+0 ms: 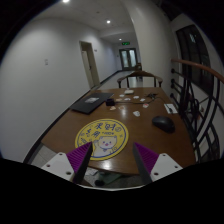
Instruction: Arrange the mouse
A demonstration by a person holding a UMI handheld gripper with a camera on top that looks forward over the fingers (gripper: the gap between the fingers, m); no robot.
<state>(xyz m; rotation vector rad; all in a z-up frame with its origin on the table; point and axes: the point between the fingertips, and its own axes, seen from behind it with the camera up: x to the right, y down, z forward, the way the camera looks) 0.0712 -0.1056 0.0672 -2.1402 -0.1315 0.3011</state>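
Gripper view shows the claw [110, 160] spread wide, holding nothing, over the bench [70, 122]. The mouse [163, 123] sits well ahead at about two o'clock, beyond the round yellow mat [101, 132]. Its rounded shell could slip sideways if the claw closes off-centre.

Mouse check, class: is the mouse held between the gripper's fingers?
No: the mouse lies on the table, beyond the open gripper.

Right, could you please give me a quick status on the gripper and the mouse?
Gripper open, holding nothing. Mouse on the table, ahead and right of the fingers, untouched. Round yellow mat just ahead; path to the mouse looks clear.
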